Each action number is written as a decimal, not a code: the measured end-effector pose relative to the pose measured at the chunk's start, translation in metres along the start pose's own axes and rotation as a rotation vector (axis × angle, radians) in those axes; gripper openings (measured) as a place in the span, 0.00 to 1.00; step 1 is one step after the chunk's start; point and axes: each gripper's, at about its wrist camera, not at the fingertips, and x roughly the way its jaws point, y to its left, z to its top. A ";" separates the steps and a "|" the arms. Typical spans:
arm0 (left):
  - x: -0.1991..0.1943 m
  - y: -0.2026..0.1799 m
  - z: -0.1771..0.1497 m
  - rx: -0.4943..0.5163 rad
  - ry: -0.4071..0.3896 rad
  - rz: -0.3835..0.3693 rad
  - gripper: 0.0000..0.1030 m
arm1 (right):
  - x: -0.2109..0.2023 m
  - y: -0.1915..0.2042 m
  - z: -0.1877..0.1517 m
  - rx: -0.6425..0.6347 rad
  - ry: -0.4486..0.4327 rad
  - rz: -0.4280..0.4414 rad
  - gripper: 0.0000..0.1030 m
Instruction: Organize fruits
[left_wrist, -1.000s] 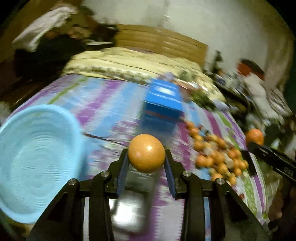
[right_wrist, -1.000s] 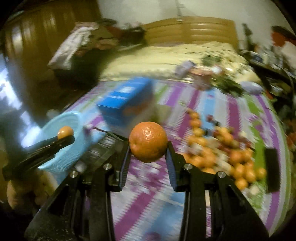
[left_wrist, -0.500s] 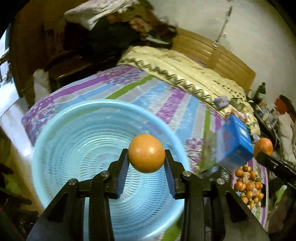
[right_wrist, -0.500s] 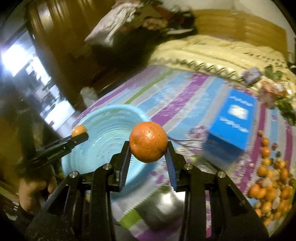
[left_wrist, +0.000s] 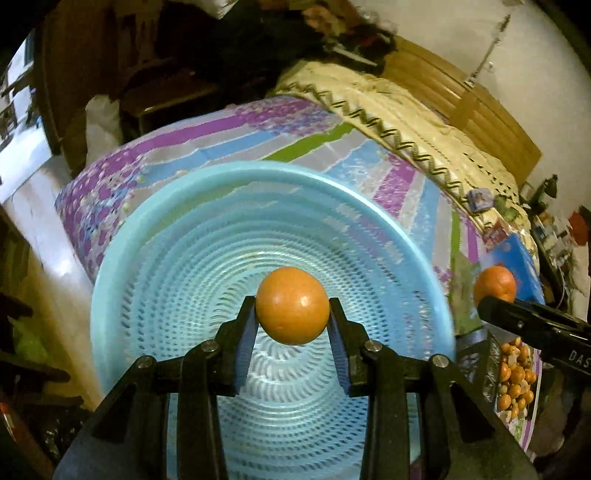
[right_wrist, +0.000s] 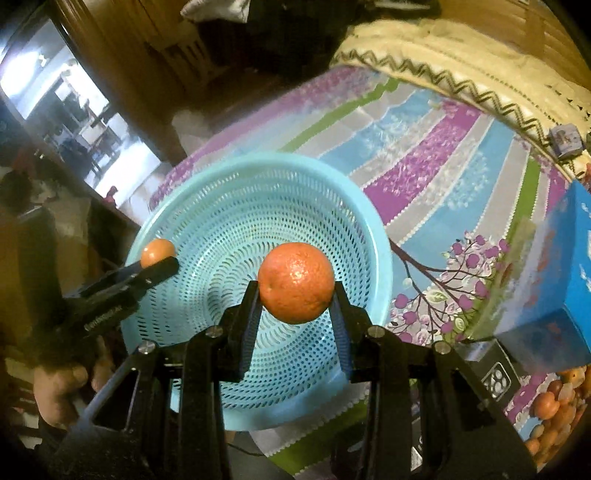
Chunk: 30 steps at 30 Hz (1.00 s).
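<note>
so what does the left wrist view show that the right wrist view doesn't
Only the left wrist view: the wooden headboard and white wall.

Only the right wrist view: the hand holding the left gripper, and the tree print on the cloth.

Both: the blue basket with no fruit in it, each gripper shut on an orange, left and right, and the blue box.

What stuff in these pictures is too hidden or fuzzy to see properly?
- Blue box: right wrist view, blurred and cut by the edge; printing unreadable.
- Fruit pile: left wrist view, too small to count, partly behind the right gripper.
- Basket floor: both views, partly covered by gripper fingers and held oranges.
</note>
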 end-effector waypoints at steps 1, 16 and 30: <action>0.003 0.009 0.000 -0.016 0.006 0.008 0.37 | 0.004 0.000 0.000 -0.001 0.016 0.000 0.36; 0.019 0.030 0.005 -0.052 0.035 0.023 0.37 | 0.022 -0.001 0.003 0.008 0.074 0.007 0.36; 0.026 0.033 0.004 -0.057 0.053 0.024 0.37 | 0.031 0.004 0.004 -0.020 0.084 0.000 0.62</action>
